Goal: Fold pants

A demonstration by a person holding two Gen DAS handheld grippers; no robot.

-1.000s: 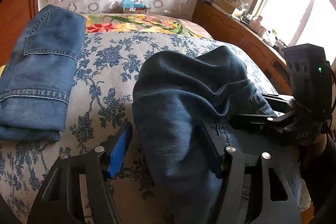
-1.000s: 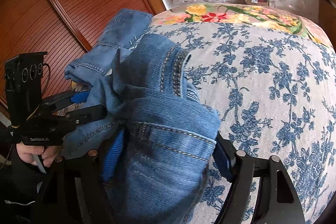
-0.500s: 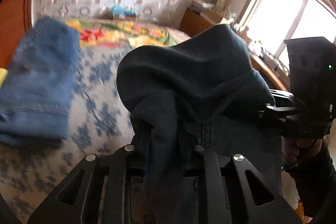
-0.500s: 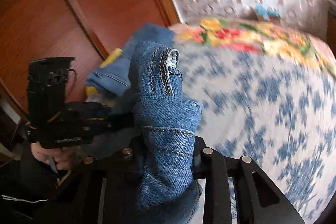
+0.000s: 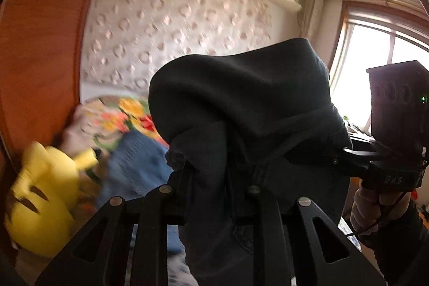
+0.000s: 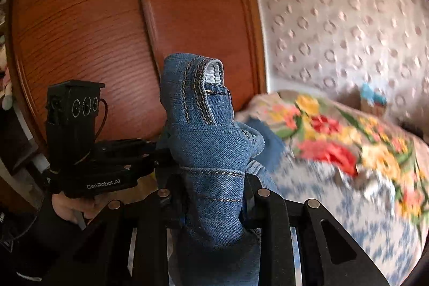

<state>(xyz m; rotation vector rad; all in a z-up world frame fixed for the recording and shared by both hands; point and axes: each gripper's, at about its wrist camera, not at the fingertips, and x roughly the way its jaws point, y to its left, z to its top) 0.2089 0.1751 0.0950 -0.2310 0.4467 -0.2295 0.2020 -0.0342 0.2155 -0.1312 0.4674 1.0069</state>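
A pair of blue jeans (image 6: 203, 141) is bunched up and held in the air between both grippers. My left gripper (image 5: 211, 178) is shut on one fold, and the denim (image 5: 241, 98) bulges dark above its fingers, hiding the pads. My right gripper (image 6: 211, 186) is shut on a stitched seam fold that stands upright above it. Each view shows the other gripper close by: the right gripper (image 5: 340, 154) grips the cloth from the right, and the left gripper (image 6: 158, 152) from the left. A hand (image 6: 69, 208) holds the left gripper's handle.
Folded lighter jeans (image 5: 139, 160) lie on the blue-flowered bed (image 6: 335, 205) beside a yellow plush toy (image 5: 40, 195). A wooden wardrobe (image 6: 80, 18) stands left, a padded headboard (image 5: 174, 26) behind, and a window (image 5: 375, 66) at the right.
Both grippers closed on the jeans and lifted them off the bed. The views tipped upward, so the wall and wardrobe now fill the background. The yellow toy came into the left view.
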